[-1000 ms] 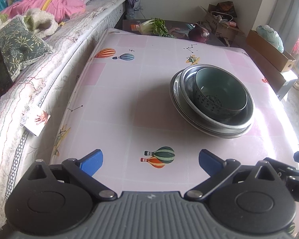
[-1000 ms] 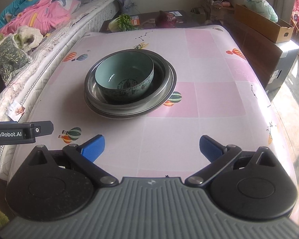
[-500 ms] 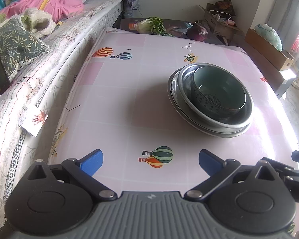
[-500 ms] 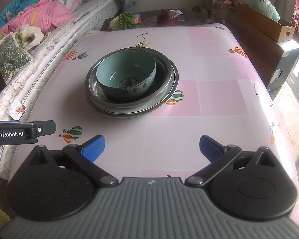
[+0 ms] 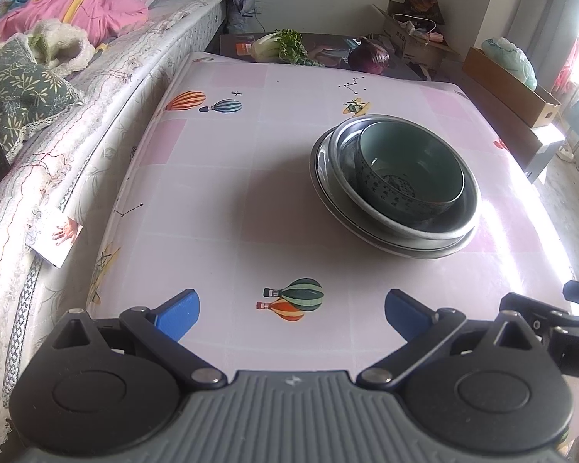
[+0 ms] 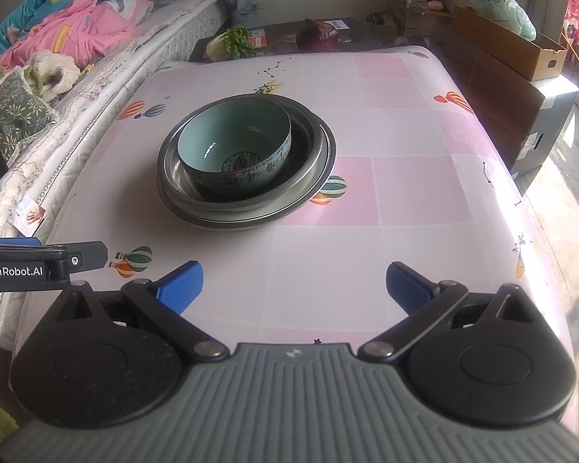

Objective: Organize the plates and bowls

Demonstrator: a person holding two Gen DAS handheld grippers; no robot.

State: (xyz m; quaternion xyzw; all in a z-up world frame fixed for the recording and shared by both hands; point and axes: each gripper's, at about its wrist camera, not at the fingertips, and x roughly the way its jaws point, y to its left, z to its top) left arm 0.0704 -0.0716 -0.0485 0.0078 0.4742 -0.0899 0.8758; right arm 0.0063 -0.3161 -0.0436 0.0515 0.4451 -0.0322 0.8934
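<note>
A pale green patterned bowl (image 6: 235, 146) sits inside a metal bowl (image 6: 312, 142), which rests on a metal plate (image 6: 251, 222), all stacked on the pink table (image 6: 405, 193). The stack also shows in the left wrist view: bowl (image 5: 409, 169), metal bowl (image 5: 343, 154), plate (image 5: 320, 177). My left gripper (image 5: 291, 310) is open and empty, near the table's front edge, left of the stack. My right gripper (image 6: 293, 283) is open and empty, in front of the stack. Neither touches the dishes.
A bed with blankets and a cushion (image 5: 19, 88) runs along the table's left side. A low dark table with greens (image 6: 235, 40) and a purple cabbage (image 6: 316, 34) stands behind. Cardboard boxes (image 6: 509, 50) stand at the right.
Both grippers have drifted slightly, so the stack sits a little differently in each view. The jaws stay open and the dishes have not moved.
</note>
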